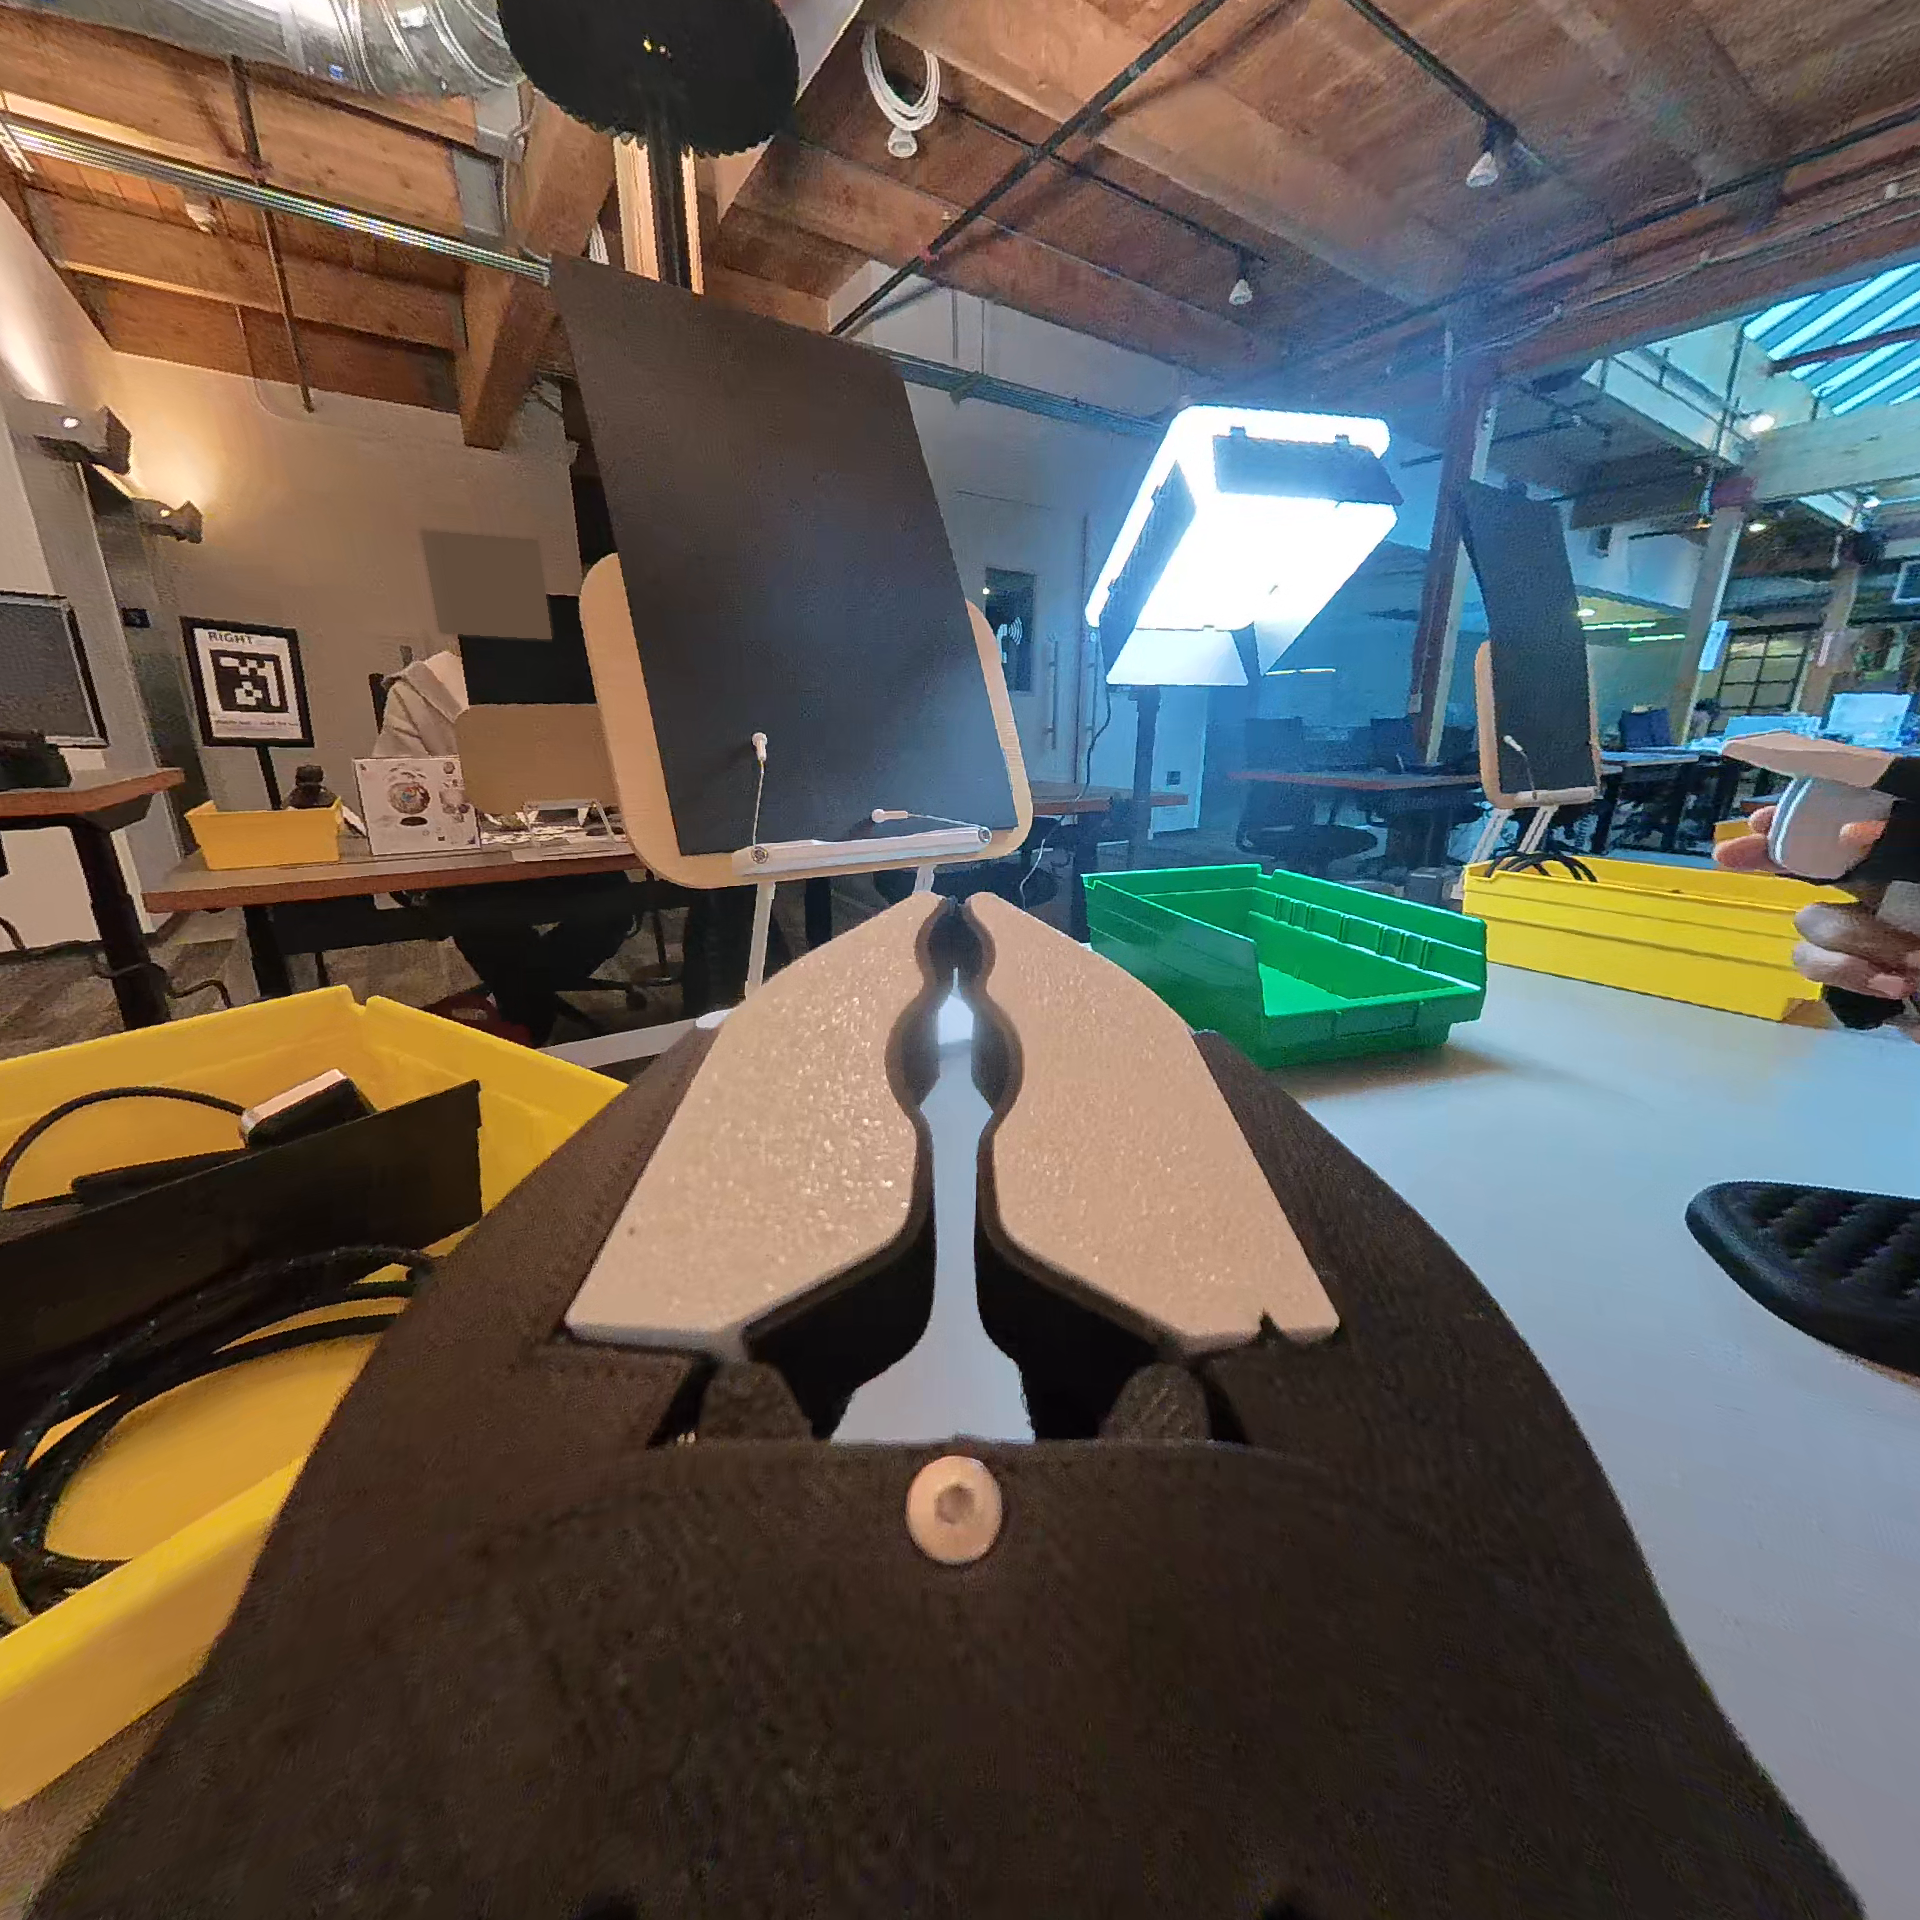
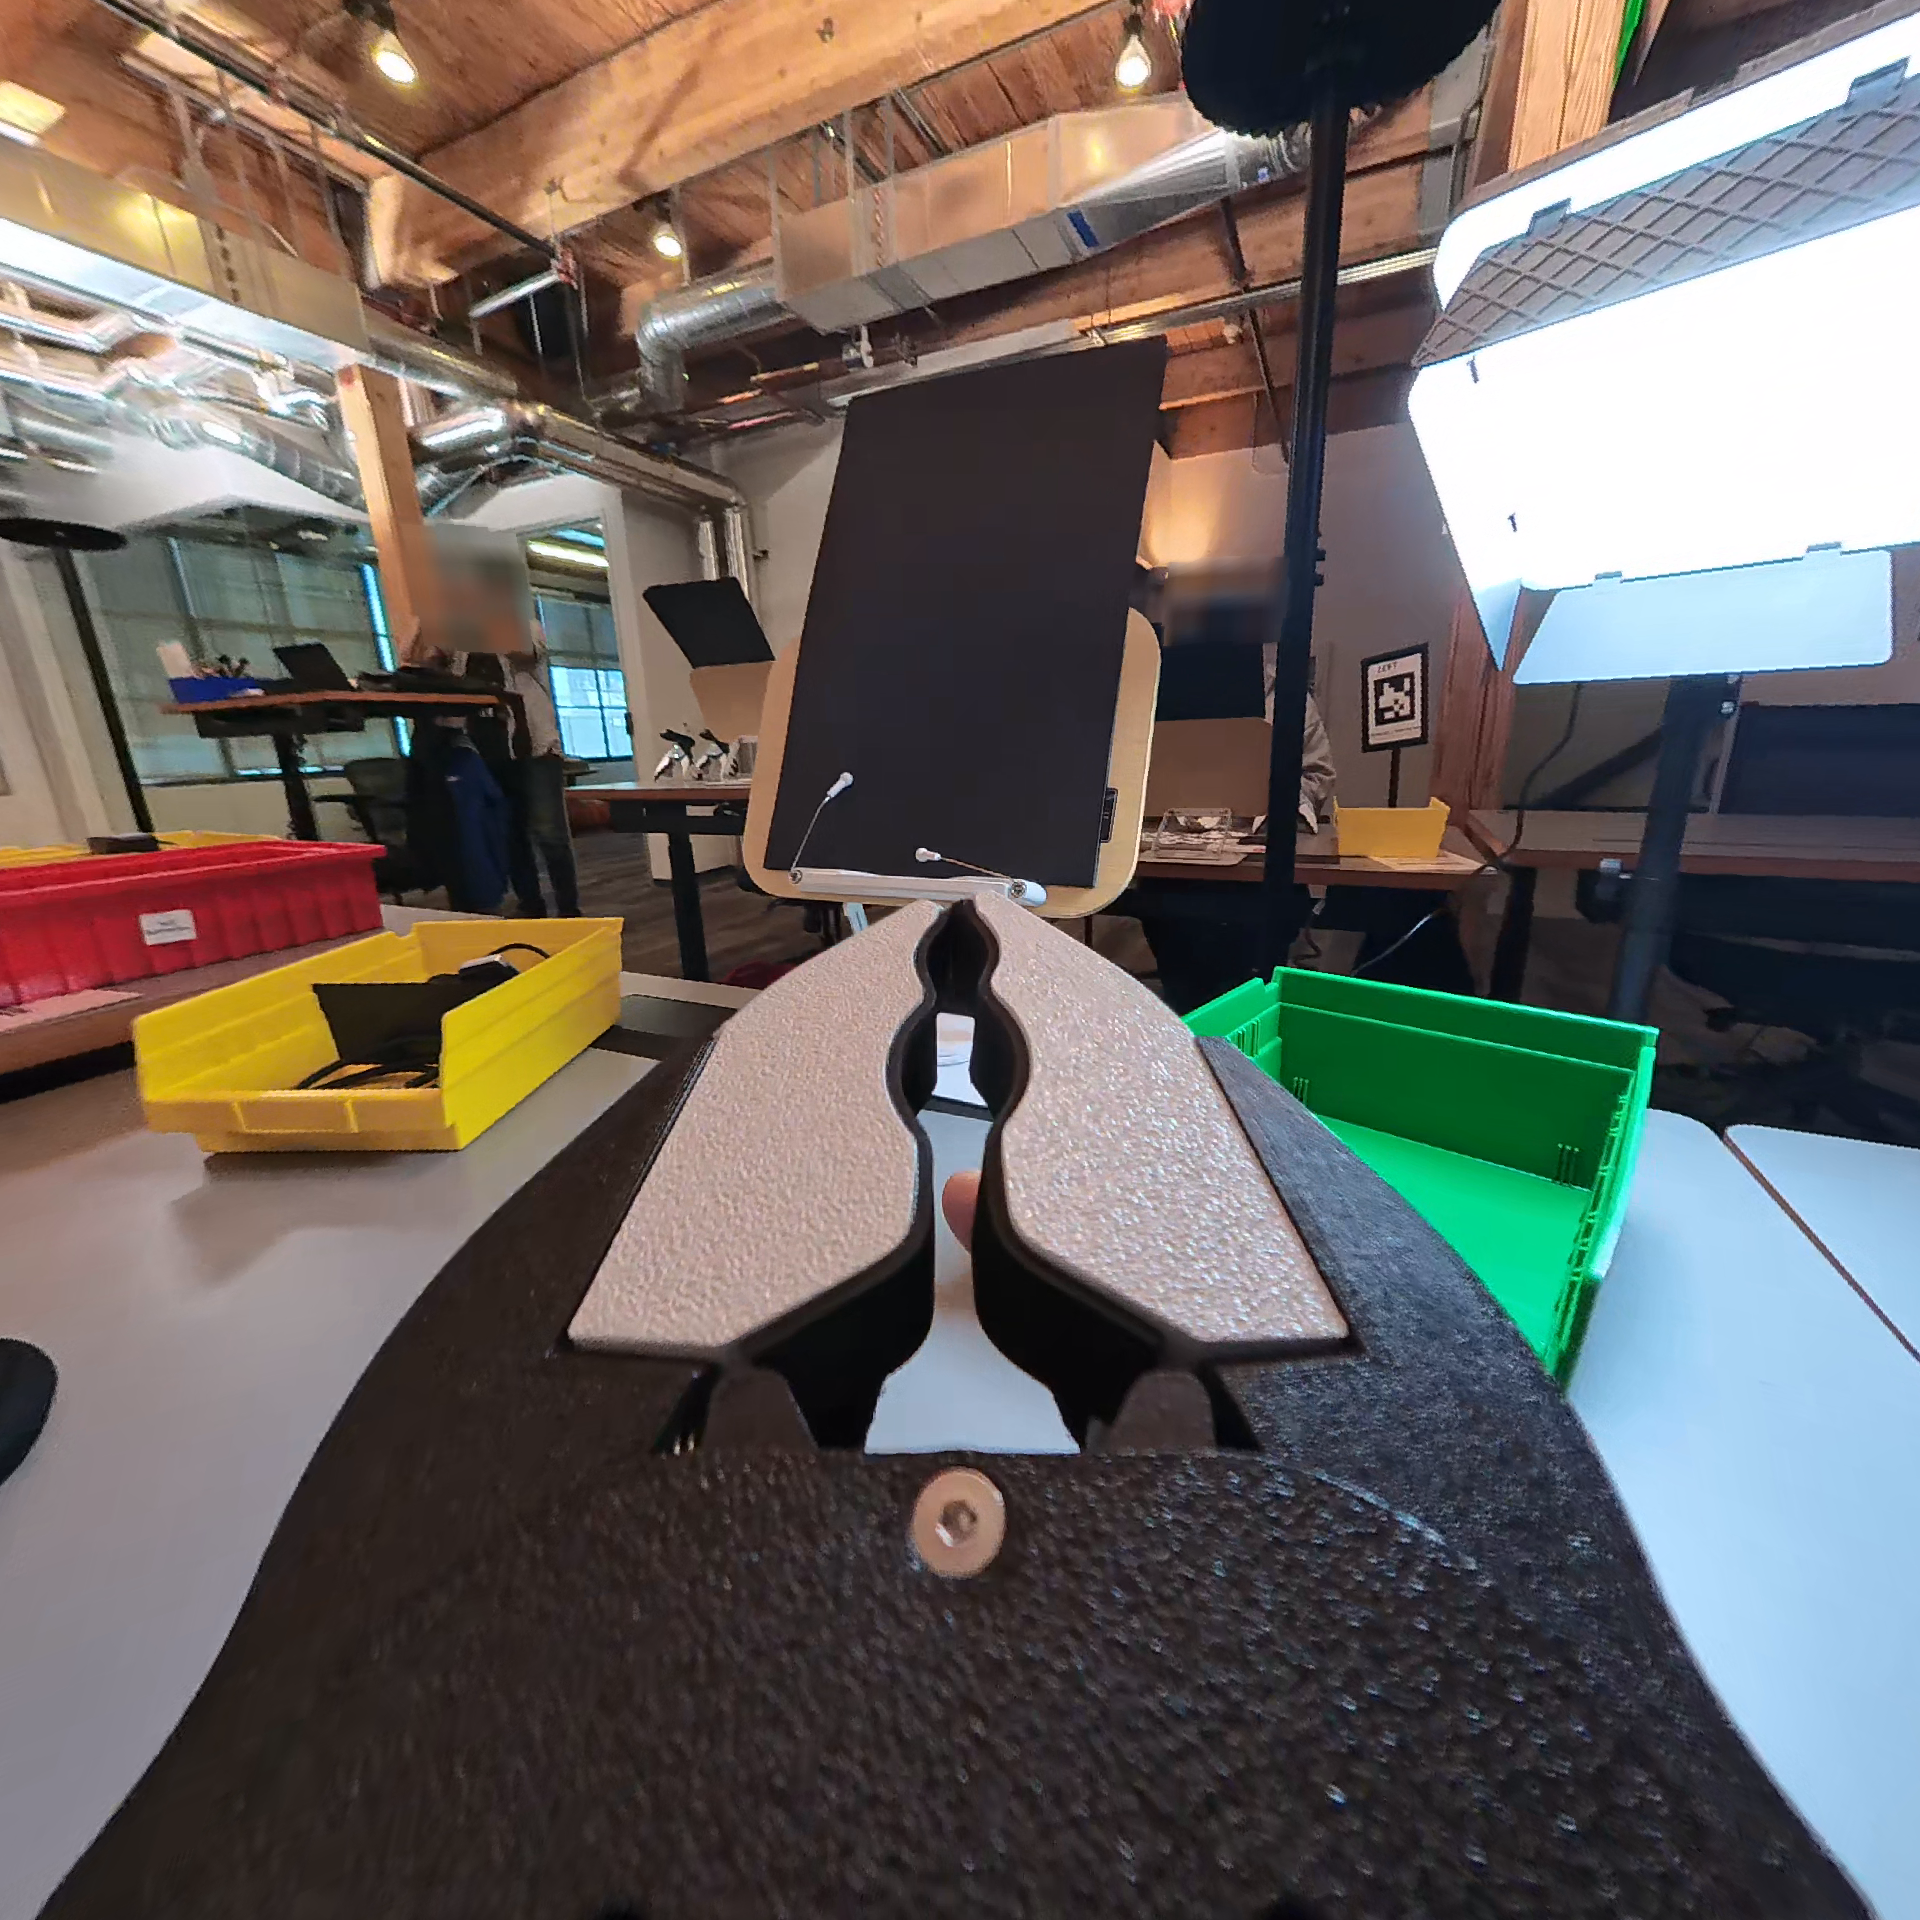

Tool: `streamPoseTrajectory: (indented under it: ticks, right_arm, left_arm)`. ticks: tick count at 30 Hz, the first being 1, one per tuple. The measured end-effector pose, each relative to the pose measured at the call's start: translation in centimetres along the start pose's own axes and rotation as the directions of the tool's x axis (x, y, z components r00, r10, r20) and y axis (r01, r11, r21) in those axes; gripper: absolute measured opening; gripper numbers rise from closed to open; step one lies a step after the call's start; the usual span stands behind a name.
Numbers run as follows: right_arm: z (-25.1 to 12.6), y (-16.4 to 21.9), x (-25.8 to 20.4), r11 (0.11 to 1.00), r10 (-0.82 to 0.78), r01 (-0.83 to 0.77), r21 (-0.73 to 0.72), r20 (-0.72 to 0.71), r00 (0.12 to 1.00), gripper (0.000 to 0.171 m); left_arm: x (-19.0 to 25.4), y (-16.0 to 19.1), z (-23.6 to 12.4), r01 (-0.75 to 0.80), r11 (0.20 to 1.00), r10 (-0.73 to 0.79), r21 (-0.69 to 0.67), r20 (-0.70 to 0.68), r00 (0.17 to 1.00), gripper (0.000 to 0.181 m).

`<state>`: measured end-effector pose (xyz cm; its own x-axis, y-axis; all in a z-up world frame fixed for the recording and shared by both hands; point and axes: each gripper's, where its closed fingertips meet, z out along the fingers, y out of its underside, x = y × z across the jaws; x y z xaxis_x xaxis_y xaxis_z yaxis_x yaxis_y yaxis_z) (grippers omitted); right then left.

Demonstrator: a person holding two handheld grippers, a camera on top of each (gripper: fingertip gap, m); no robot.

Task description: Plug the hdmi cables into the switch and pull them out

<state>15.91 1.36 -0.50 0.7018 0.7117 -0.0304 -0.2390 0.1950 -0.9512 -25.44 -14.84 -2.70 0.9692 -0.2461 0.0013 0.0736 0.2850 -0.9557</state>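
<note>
At lower left of the left wrist view, a yellow plastic bin (image 1: 436,1049) holds coiled black HDMI cables (image 1: 197,1320) and a black switch box (image 1: 239,1174), untouched. Left gripper (image 1: 958,920) and right gripper (image 2: 964,920) hover pressed together, empty; judging by this, nothing is plugged yet.

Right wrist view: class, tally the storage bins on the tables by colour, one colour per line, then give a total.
Yellow bins: 2, the near one holding black cables, and a small one on the far table.
Green bins: 1.
Red bins: 1.
Total: 4
</note>
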Motion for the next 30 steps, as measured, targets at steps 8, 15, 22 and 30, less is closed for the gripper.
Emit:
streamPoseTrajectory:
  ticks: [8,15,22,30]
  right_arm:
    - [0.0,0.2,-0.7,1.0,-0.02,0.02,-0.002,0.015,1.0,0.0]
    - [0.0,0.3,-1.2,0.999,-0.037,0.037,-0.002,0.03,0.999,0.0]
    - [0.3,0.7,-1.6,0.998,-0.059,0.06,-0.012,0.034,0.998,0.0]
    - [2.2,-1.7,-1.9,0.989,-0.15,0.15,0.002,0.03,0.988,0.016]
  left_arm:
    - [-0.4,-0.2,-0.7,-0.003,1.0,0.003,0.019,0.005,1.0,0.0]
    - [-1.0,-0.5,-1.5,-0.009,0.999,0.008,0.051,0.021,1.0,0.0]
    - [-2.3,0.0,-2.1,-0.013,1.0,0.012,0.026,0.069,0.998,0.0]
    - [-3.6,0.4,-0.2,-0.03,0.995,0.04,-0.099,0.099,0.994,0.03]
